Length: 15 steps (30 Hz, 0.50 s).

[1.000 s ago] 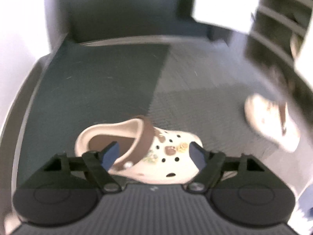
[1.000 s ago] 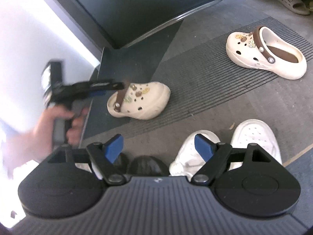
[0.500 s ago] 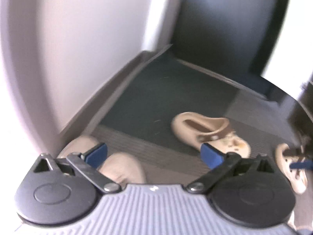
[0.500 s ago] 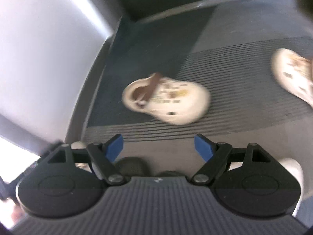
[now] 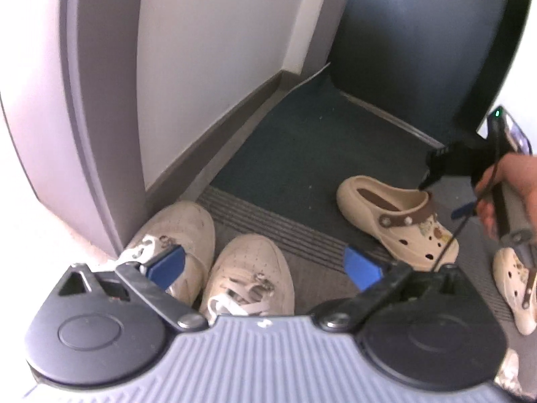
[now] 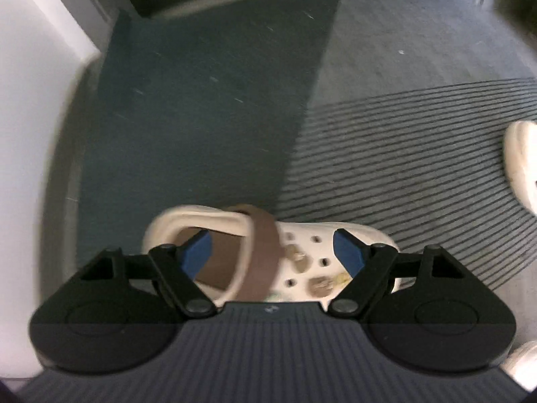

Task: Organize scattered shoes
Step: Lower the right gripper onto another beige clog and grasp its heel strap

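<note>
**Right tool lines up on the near clog**

Clogs and sneakers lie loose around the doorway floor. Nearest the right tool (image 6: 272,248) is a cream clog (image 6: 268,252) with a brown strap, lying where the dark carpet (image 6: 208,100) meets the ribbed mat (image 6: 419,154). That tool points steeply down over it with its blue pads apart, one over the heel opening and one over the toe, and neither looks to be pressing on the shoe, so nothing is held yet. A second clog (image 6: 522,164) sits well apart at the mat's right edge.

The left tool (image 5: 265,265) hangs over a pair of white sneakers (image 5: 214,265) set side by side next to the wall corner. Its jaws have just been opening and stand wide; one pad overlaps the left sneaker in view, but nothing is gripped.

Risks, as I judge them: the right pads straddle the clog lengthwise, so closing may only squeeze the soft heel rim and the shoe could twist or drop out. The loose strap could catch a pad. Motion blur suggests a fast approach, which could knock the clog aside before the pads close.
</note>
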### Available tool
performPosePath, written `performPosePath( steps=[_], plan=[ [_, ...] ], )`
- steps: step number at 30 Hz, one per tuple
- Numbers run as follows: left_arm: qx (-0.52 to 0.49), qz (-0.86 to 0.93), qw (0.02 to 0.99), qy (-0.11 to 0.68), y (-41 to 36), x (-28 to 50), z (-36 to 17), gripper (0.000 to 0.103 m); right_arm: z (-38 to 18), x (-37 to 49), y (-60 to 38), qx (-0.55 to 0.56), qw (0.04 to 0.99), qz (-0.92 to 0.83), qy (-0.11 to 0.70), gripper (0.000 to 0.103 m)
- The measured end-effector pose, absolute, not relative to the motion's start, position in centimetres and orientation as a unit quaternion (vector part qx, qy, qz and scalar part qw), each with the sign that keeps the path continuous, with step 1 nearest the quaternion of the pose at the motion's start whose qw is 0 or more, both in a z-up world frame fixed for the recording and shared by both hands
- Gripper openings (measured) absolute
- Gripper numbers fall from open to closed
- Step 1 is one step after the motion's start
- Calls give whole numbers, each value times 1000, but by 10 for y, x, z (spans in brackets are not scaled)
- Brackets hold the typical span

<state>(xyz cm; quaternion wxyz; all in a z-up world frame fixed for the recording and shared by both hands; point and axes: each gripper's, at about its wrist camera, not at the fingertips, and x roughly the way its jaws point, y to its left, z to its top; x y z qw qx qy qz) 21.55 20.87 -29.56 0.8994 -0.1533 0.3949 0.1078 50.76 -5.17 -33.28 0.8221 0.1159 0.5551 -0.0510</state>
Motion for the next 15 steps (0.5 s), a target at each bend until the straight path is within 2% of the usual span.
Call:
performPosePath(
  steps=[7, 10, 11, 12, 13, 15],
  plan=[
    [-155, 108, 892, 412, 213, 221, -308, 100, -358, 515, -41, 65, 821, -51, 565, 83],
    [-162, 104, 890, 414, 213, 222, -310, 100, -351, 521, -29, 27, 821, -24, 570, 64],
    [-164, 102, 889, 414, 213, 222, -310, 100, -349, 523, -25, 16, 821, -16, 570, 54],
    [-167, 100, 889, 415, 213, 222, -310, 100, -346, 524, -22, 6, 822, -8, 570, 47],
    [-170, 98, 888, 415, 213, 222, -311, 100, -342, 525, -14, -27, 822, 9, 569, 44],
    [-173, 97, 888, 414, 214, 222, -312, 100, -337, 526, -7, -68, 820, 29, 568, 29]
  ],
)
